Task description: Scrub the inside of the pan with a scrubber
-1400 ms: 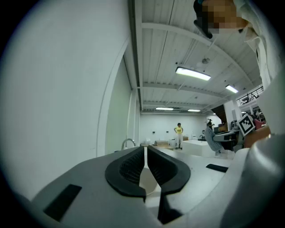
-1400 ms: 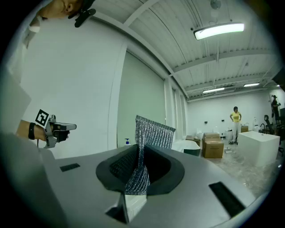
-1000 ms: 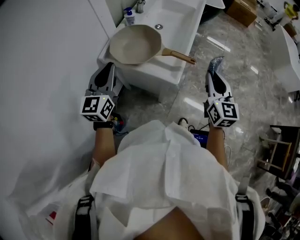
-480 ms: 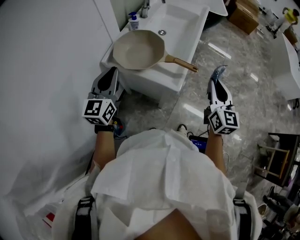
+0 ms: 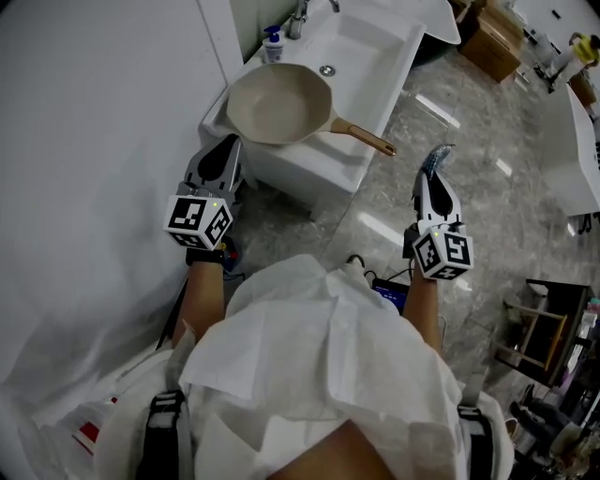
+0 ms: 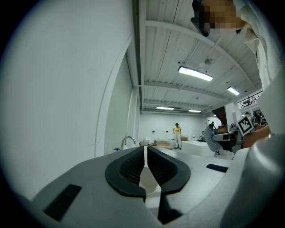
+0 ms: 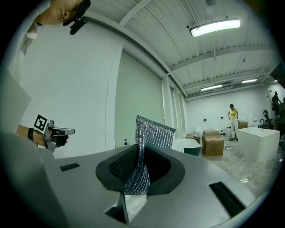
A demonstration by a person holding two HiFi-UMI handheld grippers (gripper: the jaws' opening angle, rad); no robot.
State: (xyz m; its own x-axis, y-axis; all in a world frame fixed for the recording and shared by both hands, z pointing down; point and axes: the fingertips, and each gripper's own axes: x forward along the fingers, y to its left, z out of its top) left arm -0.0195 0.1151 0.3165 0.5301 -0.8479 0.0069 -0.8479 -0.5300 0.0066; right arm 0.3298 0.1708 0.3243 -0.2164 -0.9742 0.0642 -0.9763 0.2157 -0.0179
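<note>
A cream pan point(image 5: 279, 101) with a wooden handle point(image 5: 362, 138) rests across the near left corner of a white sink point(image 5: 356, 58) in the head view. My left gripper point(image 5: 225, 148) hovers just in front of the sink's left corner, below the pan; its jaws are shut with nothing between them point(image 6: 145, 167). Out to the right of the pan handle, over the floor, my right gripper point(image 5: 435, 165) is shut on a silvery mesh scrubber point(image 7: 144, 151), which sticks up from the pads. Both grippers point level.
A soap bottle point(image 5: 273, 42) and a tap point(image 5: 298, 17) stand at the sink's back left. A white wall runs along the left. Glossy marble floor point(image 5: 487, 178) spreads to the right, with cardboard boxes point(image 5: 494, 42) and furniture farther off.
The view has shifted a little, so the sink and pan sit slightly lower and to the right. Both grippers hold much the same places relative to the sink.
</note>
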